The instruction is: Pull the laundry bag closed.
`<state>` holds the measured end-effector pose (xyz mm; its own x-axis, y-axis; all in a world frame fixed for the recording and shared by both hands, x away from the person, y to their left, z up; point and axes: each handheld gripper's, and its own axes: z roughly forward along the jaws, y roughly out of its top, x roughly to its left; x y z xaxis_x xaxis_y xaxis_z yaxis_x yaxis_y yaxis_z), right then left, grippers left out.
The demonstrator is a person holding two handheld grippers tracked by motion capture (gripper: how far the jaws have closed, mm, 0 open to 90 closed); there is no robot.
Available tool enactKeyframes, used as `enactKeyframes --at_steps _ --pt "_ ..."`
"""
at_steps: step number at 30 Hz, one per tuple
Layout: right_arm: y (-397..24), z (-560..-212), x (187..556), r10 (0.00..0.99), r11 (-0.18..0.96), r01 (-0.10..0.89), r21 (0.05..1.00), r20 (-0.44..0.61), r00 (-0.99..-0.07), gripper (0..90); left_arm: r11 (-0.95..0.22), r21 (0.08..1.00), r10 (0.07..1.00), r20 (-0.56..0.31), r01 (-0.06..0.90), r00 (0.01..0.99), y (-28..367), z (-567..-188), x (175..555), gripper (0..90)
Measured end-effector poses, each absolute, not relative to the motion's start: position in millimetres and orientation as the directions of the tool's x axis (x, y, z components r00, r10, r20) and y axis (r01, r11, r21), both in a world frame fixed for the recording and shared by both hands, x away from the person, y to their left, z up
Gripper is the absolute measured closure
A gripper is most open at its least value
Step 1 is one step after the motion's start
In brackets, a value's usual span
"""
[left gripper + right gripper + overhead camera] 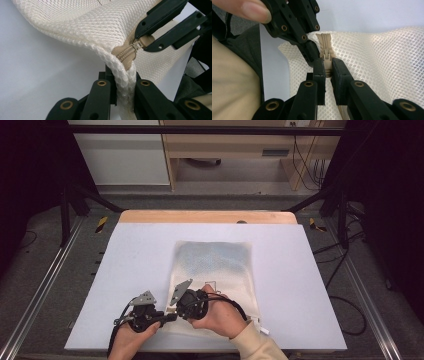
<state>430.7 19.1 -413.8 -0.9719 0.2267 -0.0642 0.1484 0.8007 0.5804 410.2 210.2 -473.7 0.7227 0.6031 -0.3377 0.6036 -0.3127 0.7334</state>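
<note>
Left gripper view: my left tongs [123, 86] clamp the cream mesh zip bag's [100, 22] corner seam; my right tongs [150, 42] pinch its tan zipper pull [147, 40].

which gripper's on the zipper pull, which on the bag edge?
The right gripper pinches the tan zipper pull. The left gripper clamps the mesh bag at its corner seam, just below the zipper's end.

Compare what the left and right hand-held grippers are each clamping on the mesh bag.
The left hand-held gripper pinches the mesh bag's corner seam; the right hand-held gripper pinches the tan zipper pull. The left holds white mesh edging, the right a small tab. Both are shut at the same corner.
</note>
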Motion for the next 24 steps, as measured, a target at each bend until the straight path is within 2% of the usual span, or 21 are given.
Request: enactKeyframes --at_steps 14,15,19,22,23,24 --pt "16 -419 432 0.222 0.826 0.158 0.541 -0.056 -0.973 82.4 -0.306 0.737 0.592 -0.349 0.603 0.726 209 -471 409 85.2" --pt "16 -420 431 0.229 0.826 0.165 0.539 -0.053 -0.972 82.4 -0.277 0.740 0.588 -0.373 0.612 0.717 211 -471 409 85.2" --pt "13 -422 433 0.234 0.834 0.169 0.525 -0.060 -0.970 82.4 -0.297 0.742 0.589 -0.352 0.601 0.727 209 -470 408 85.2" --pt "10 -422 435 0.247 0.837 0.181 0.516 -0.061 -0.967 82.4 -0.281 0.747 0.587 -0.363 0.603 0.723 210 -469 408 85.3" --pt "6 -426 437 0.267 0.856 0.195 0.479 -0.086 -0.960 82.3 -0.258 0.751 0.591 -0.375 0.608 0.714 215 -467 409 85.3" --pt "2 -427 440 0.281 0.844 0.213 0.493 -0.069 -0.957 82.3 -0.258 0.751 0.591 -0.375 0.608 0.714 215 -467 409 85.3"
